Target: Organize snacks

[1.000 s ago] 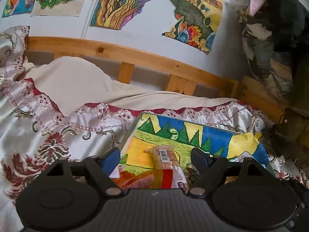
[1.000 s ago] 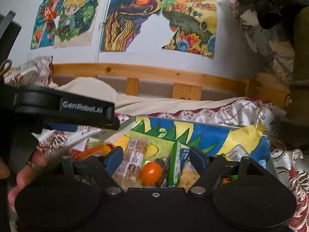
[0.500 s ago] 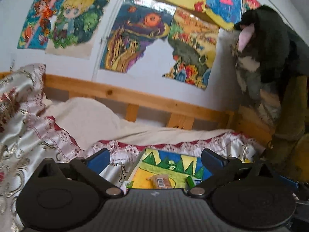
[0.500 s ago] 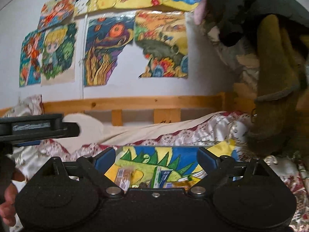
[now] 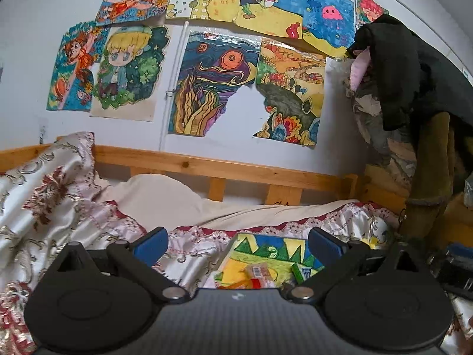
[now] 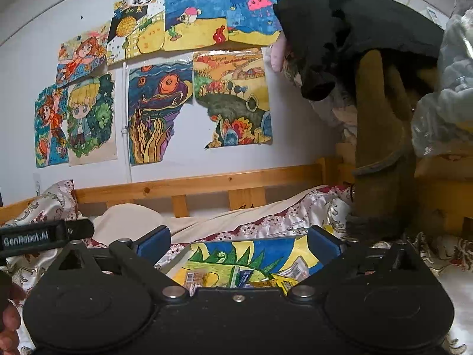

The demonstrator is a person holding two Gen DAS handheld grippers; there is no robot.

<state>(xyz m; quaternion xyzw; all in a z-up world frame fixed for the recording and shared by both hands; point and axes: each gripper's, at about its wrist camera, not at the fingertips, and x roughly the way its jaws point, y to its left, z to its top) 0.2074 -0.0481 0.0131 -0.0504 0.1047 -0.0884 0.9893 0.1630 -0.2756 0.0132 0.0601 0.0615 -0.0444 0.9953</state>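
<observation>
Snacks point(image 6: 236, 275) lie in a little heap on a painted picture sheet point(image 6: 260, 254) spread flat on the bed, likely so they stay together in one spot and off the shiny flowered bedspread point(image 5: 59, 207). In the right wrist view a small wrapped bar point(image 6: 193, 278), a green and blue box point(image 6: 241, 275) and a yellow packet point(image 6: 280, 281) sit close together on the sheet. In the left wrist view an orange wrapper point(image 5: 254, 279) and a pale bar point(image 5: 260, 270) show low down, half hidden by the claw's body.

Left gripper point(image 5: 236, 242) is spread wide with nothing between its blue pads. Right gripper point(image 6: 236, 241) is opening too, and nothing is pinched in it. Both point nearly level toward the wooden bed rail point(image 5: 236, 168) and the wall drawings point(image 5: 212, 80), above the snacks, not down at them. With both claws free, the tidying looks finished or paused. The other claw's arm point(image 6: 44, 235) pokes in at the right view's left edge.
</observation>
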